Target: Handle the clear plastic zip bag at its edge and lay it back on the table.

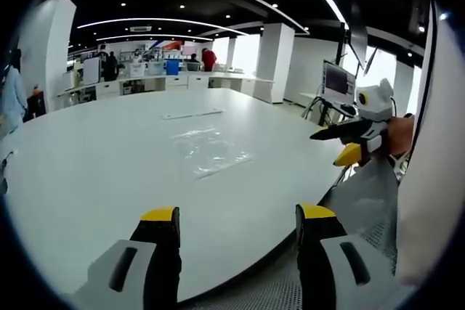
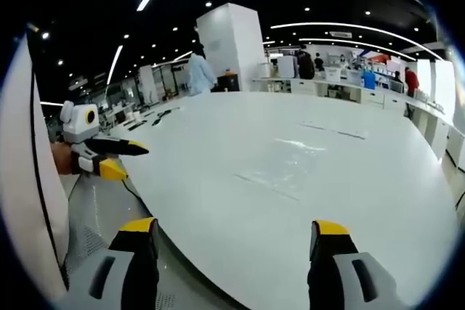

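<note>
Bag (image 1: 211,150) clear, crinkled, flat on smooth white table (image 1: 94,172)

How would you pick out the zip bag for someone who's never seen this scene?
Start from the big white round-edged table. Near its middle, ahead of the open left gripper, lies the clear plastic zip bag, flat and crinkled. Unlike the thin pale strips lying beyond it, it is see-through, wide and glinting.

zip bag (image 1: 211,150) flat mid-table (image 1: 87,179), thin strips (image 1: 192,115) behind it
</note>
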The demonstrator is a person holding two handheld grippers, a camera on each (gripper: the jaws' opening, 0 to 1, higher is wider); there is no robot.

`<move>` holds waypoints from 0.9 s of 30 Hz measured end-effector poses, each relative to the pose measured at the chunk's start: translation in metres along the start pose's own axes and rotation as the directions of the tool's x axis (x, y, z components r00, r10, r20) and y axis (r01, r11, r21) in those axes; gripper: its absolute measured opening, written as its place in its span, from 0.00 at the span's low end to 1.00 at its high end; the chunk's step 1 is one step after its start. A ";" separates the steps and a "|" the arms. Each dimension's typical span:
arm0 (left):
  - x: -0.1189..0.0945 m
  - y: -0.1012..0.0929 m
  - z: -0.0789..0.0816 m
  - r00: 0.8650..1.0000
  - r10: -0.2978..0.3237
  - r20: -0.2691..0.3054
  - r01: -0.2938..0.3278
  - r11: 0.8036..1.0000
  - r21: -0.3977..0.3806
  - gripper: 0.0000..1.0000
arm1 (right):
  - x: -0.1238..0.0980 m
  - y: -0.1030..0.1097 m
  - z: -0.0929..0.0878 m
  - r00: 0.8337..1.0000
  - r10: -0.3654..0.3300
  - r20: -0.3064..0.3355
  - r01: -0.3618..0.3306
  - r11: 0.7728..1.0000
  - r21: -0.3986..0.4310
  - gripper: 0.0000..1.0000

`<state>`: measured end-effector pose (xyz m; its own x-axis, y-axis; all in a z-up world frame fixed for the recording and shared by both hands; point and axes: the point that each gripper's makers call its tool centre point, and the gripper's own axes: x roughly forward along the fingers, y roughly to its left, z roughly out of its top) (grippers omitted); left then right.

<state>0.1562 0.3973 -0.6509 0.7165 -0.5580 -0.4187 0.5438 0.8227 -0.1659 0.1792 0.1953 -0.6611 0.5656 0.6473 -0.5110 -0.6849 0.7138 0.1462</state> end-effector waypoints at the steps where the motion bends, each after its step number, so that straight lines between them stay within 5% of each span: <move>1: 0.000 0.000 0.001 1.000 0.001 0.000 -0.001 1.000 -0.001 0.63 | 0.001 -0.001 0.000 1.000 0.002 -0.005 -0.002 1.000 -0.008 0.85; 27: 0.000 0.000 0.007 1.000 0.014 0.012 -0.013 0.999 -0.037 0.66 | 0.028 -0.034 -0.001 0.997 0.022 -0.075 -0.029 0.995 -0.098 0.80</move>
<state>0.1589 0.3969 -0.6447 0.7291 -0.5481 -0.4099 0.5177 0.8334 -0.1933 0.2173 0.1889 -0.6810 0.5146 0.6407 -0.5698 -0.7427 0.6652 0.0773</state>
